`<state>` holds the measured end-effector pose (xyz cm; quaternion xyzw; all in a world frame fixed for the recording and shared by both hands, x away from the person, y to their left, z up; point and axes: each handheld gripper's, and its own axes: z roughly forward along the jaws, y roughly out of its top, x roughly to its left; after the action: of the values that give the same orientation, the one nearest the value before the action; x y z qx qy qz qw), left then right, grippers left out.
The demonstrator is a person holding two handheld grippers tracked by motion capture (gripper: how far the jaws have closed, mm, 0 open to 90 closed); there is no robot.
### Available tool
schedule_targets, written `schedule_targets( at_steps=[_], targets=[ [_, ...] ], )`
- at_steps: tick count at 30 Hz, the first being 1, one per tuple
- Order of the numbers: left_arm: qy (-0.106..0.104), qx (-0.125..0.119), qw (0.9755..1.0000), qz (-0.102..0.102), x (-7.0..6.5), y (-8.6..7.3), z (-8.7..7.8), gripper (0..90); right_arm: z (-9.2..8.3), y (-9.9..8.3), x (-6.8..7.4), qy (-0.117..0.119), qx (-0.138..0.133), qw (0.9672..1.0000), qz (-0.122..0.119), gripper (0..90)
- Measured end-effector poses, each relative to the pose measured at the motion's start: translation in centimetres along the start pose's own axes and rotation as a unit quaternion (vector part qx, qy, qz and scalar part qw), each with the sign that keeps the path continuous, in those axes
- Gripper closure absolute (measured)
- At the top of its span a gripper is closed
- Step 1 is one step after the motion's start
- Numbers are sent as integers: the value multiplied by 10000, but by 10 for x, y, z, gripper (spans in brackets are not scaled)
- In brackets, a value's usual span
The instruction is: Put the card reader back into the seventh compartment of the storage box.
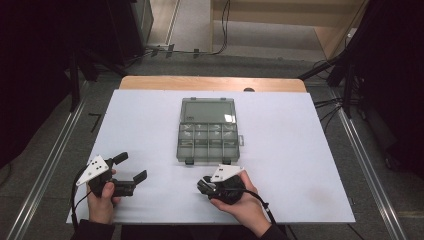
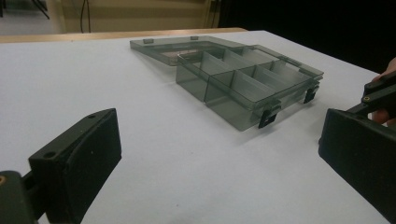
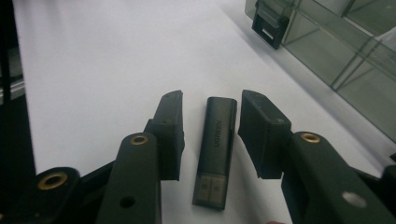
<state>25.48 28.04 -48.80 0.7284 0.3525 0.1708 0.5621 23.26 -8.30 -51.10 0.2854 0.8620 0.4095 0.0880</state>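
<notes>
A smoky transparent compartment box (image 1: 207,141) lies open at the table's middle, with its lid (image 1: 207,111) folded flat on the far side. Its divided cells (image 2: 247,88) look empty. A dark grey USB stick (image 3: 217,144) marked UGREEN lies flat on the white surface just in front of the box (image 3: 345,46). My right gripper (image 3: 213,100) is open and straddles the stick, one jaw on each side with a small gap at both. A hand holds this gripper (image 1: 201,186) near the box's front edge. At the front left my left gripper (image 1: 132,167) is open, holds nothing, and points toward the box (image 2: 217,135).
A white sheet (image 1: 150,115) covers the table, and a wooden strip (image 1: 210,82) shows at the far edge. Two black latches (image 3: 268,23) hang on the box's front wall. Metal rails, cables and dark floor surround the table.
</notes>
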Motion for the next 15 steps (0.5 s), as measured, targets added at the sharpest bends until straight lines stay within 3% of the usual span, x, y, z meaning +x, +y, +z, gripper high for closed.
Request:
schedule_targets(
  at_steps=[9,15],
  targets=[
    [6,-3,10000,4,0,0,0,0,5,-2,4,-178,222,9995,-118,646],
    [8,-4,10000,-18,0,0,0,0,6,-3,5,-268,212,9993,-158,683]
  ],
)
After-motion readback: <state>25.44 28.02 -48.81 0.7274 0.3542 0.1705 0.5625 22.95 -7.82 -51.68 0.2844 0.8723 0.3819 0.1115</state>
